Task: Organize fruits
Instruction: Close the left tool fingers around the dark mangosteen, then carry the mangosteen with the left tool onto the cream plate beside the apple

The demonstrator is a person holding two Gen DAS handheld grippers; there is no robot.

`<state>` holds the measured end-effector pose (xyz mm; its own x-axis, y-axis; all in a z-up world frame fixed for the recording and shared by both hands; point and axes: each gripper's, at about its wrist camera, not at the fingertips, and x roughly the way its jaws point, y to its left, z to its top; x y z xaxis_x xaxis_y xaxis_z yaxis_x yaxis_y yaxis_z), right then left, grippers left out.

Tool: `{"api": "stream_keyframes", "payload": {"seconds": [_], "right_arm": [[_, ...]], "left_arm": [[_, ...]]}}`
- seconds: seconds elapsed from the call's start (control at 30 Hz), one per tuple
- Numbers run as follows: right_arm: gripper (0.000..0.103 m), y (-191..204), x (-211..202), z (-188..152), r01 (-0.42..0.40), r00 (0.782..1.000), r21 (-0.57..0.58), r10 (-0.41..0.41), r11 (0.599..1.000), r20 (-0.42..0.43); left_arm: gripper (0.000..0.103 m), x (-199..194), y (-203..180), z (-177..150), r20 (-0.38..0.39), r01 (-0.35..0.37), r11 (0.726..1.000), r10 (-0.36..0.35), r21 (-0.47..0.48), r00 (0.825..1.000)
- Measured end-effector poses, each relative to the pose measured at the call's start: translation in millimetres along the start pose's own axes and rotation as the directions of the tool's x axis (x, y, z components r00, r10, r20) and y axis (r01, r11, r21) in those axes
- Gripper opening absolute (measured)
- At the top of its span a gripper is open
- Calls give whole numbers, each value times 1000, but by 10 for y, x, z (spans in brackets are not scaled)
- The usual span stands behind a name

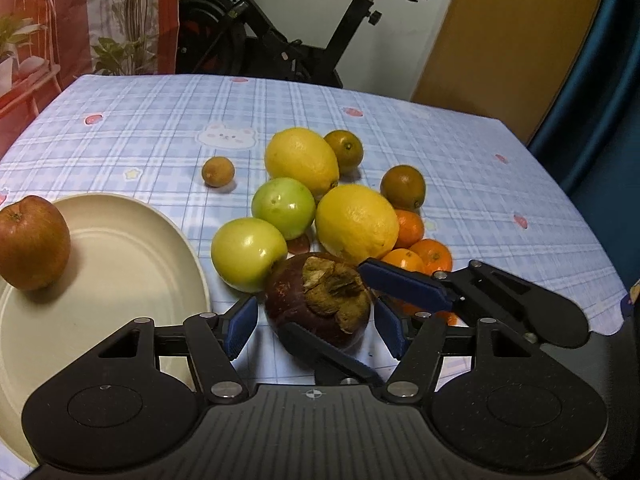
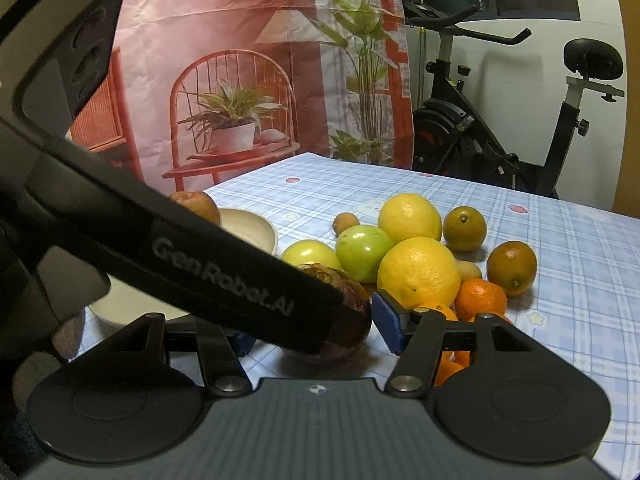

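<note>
A dark purple mangosteen (image 1: 316,300) (image 2: 354,316) lies on the checked tablecloth in front of the fruit pile. My left gripper (image 1: 316,328) straddles it from above, open, with a sliver of cloth showing beside the left pad. My right gripper (image 2: 316,332) comes in from the right, and its fingers (image 1: 404,284) lie against the mangosteen's far and near sides. The left tool's black arm (image 2: 224,276) hides the right gripper's left pad. A cream plate (image 1: 120,280) (image 2: 252,228) at the left holds a red apple (image 1: 34,242) (image 2: 196,204).
Behind the mangosteen lie two lemons (image 1: 302,160) (image 1: 356,224), two green fruits (image 1: 283,208) (image 1: 248,254), mandarins (image 1: 408,228), two dark green-orange citrus (image 1: 402,186) and a small brown fruit (image 1: 217,172). An exercise bike (image 1: 280,40) stands past the table's far edge.
</note>
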<state>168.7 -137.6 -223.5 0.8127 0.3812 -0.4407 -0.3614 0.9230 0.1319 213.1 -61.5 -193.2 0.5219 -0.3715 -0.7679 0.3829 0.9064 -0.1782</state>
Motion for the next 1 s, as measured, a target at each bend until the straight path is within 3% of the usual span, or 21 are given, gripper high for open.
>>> {"api": "stream_keyframes", "payload": {"seconds": [1.0], "right_arm": [[63, -8, 200, 23, 12, 995, -9, -13, 1000, -99]], "left_arm": [[63, 18, 51, -46, 8, 35, 999, -34, -30, 999]]}}
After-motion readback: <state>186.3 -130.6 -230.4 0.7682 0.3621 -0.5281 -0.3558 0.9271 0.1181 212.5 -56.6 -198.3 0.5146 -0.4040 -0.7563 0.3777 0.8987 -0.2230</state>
